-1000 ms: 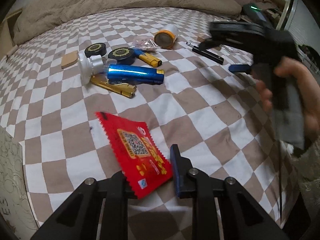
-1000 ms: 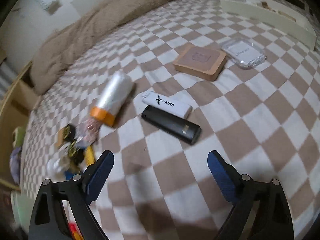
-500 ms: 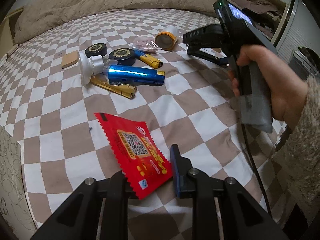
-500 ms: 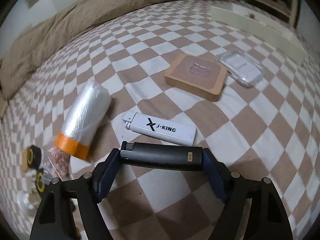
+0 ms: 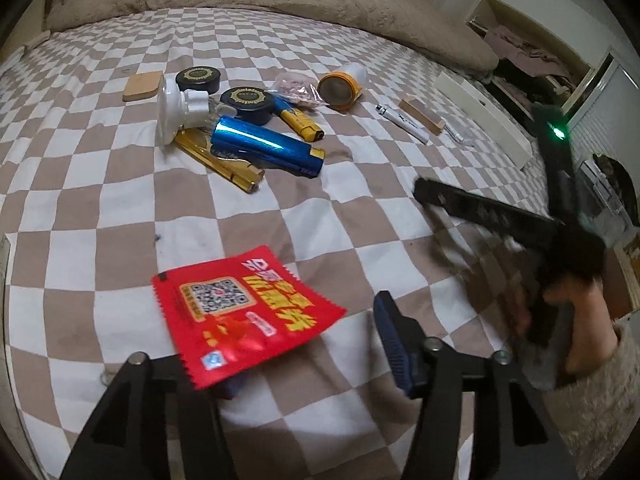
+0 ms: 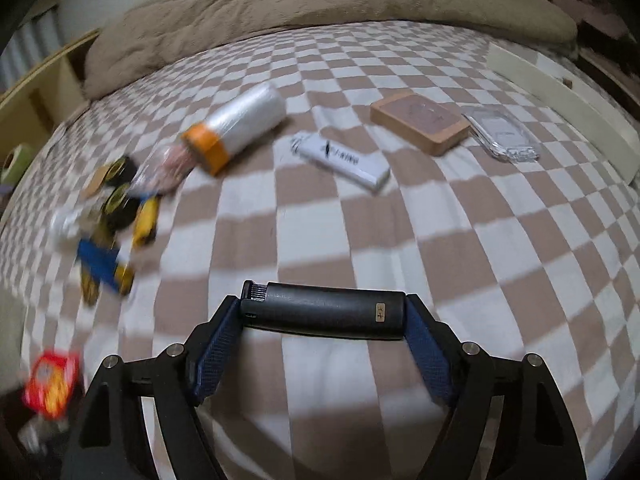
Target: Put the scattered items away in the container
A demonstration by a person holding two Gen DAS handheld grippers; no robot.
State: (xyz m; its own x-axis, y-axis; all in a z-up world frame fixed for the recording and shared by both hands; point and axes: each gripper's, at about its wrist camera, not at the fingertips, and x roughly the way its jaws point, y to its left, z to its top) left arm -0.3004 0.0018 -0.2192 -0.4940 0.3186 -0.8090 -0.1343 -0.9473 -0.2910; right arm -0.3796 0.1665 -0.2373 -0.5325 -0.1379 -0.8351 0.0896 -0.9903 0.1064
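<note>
Your right gripper (image 6: 324, 312) fingers clamp the black cylindrical lighter (image 6: 322, 310) crosswise, end to end, above the bed. Left gripper (image 5: 304, 344) just opened; flat red foil sachet (image 5: 246, 312) sits loose over its left finger.

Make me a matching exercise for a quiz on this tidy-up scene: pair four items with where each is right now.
Items:
1. black lighter
2. red packet
3. white lighter
4. wooden block

Places:
A. lying alone on the checkered bedcover, left of the wooden block
B. between the right gripper's fingers, ends against the pads
C. at the left gripper's open fingers
D. beside the clear plastic case

Pairs: 1-B, 2-C, 3-A, 4-D
</note>
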